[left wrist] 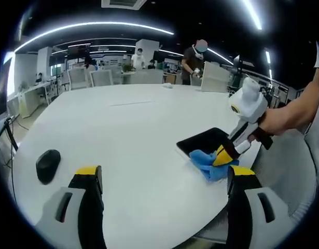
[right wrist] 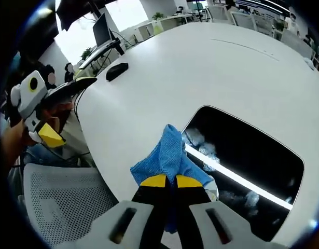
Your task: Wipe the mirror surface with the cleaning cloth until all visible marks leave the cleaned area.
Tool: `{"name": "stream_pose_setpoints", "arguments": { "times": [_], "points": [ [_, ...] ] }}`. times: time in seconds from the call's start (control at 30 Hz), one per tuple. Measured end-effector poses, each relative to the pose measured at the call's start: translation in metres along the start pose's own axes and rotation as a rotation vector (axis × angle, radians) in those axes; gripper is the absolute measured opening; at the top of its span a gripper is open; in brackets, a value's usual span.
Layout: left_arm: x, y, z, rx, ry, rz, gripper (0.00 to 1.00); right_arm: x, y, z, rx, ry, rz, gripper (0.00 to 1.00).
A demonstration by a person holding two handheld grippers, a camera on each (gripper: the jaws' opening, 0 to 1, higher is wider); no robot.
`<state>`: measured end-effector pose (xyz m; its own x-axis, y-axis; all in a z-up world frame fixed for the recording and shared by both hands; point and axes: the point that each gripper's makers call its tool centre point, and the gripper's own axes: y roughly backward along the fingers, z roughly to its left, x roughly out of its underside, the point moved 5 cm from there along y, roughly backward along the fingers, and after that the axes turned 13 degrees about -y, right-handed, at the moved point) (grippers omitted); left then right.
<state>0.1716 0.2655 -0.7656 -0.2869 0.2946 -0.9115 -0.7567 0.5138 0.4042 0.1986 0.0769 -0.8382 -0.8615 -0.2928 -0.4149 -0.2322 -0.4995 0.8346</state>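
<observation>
A dark rectangular mirror (right wrist: pixel 252 155) lies flat on the white table (right wrist: pixel 200 67) near its edge, with whitish smudges along its near side and a ceiling light reflected in it. My right gripper (right wrist: pixel 166 181) is shut on a blue cleaning cloth (right wrist: pixel 167 153), which rests at the mirror's near corner, partly on the table. In the left gripper view the mirror (left wrist: pixel 203 141) and the cloth (left wrist: pixel 211 162) sit at the right, with the right gripper (left wrist: pixel 221 155) on them. My left gripper (left wrist: pixel 164 179) stands open above the table, nothing between its jaws.
A black computer mouse (left wrist: pixel 47 165) lies on the table at the left, also seen as the mouse (right wrist: pixel 116 71). A grey mesh chair (right wrist: pixel 66 197) stands by the table's edge. Desks, chairs and people (left wrist: pixel 193 59) fill the office beyond the table's far side.
</observation>
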Motion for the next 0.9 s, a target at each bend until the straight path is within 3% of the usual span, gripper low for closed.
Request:
{"name": "stream_pose_setpoints", "arguments": {
  "times": [0.5, 0.9],
  "points": [
    [0.006, 0.001, 0.009, -0.011, 0.011, -0.004, 0.99, -0.001, 0.001, 0.0, -0.003, 0.018, 0.005, 0.0],
    [0.005, 0.0, 0.008, -0.016, 0.02, -0.007, 0.99, -0.016, -0.003, -0.008, 0.0, 0.033, -0.011, 0.0]
  ]
}}
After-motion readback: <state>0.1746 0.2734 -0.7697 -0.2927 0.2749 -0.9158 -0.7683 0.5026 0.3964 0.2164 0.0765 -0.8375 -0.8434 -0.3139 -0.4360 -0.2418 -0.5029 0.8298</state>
